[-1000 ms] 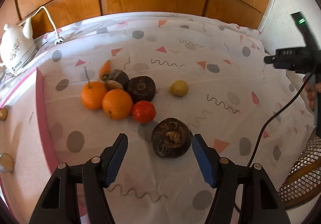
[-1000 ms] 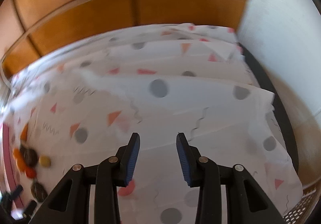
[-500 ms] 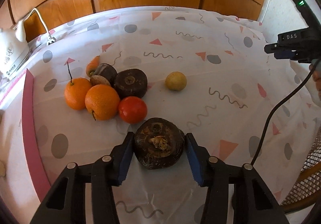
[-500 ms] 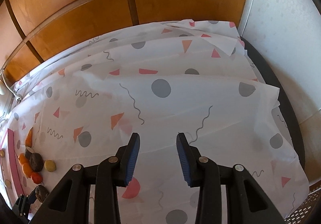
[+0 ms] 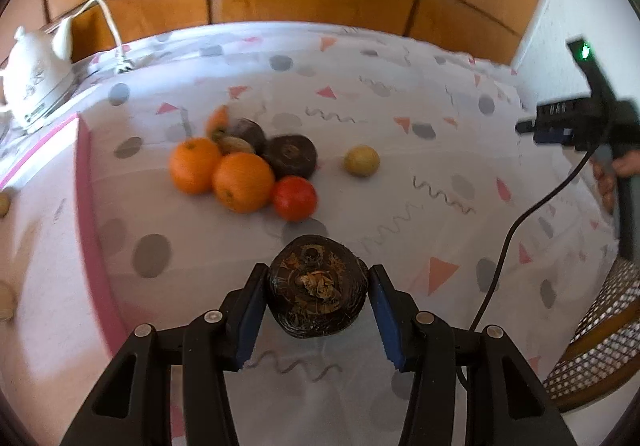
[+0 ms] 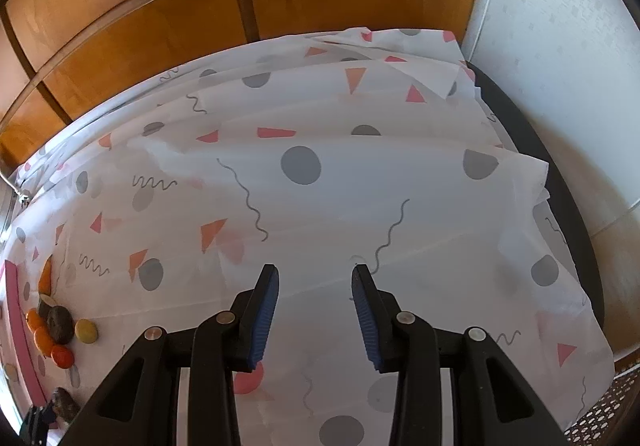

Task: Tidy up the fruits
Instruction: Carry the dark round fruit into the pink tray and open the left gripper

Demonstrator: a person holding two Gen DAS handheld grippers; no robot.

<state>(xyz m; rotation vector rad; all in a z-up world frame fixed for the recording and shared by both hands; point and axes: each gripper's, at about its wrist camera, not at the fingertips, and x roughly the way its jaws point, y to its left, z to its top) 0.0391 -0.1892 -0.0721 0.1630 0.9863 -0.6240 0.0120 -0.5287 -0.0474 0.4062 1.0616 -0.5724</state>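
Two blue ribbed fingers (image 5: 251, 316) (left gripper (image 5: 318, 302)) on round, rough dark fruit (image 5: 317, 292).

1. White cloth (image 5: 400, 150) printed with grey dots, pink and orange triangles, grey squiggles.
2. Two orange fruits (image 5: 244, 182), one red fruit (image 5: 295, 198), one yellow fruit (image 5: 361, 161).
3. Dark brown fruit (image 5: 318, 292), mottled.
4. Blue tool pads (image 6: 264, 316).

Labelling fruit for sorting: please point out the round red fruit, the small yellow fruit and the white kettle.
round red fruit (image 5: 295, 198), left wrist view, front face
small yellow fruit (image 5: 361, 161), left wrist view, centre
white kettle (image 5: 34, 84), left wrist view, body
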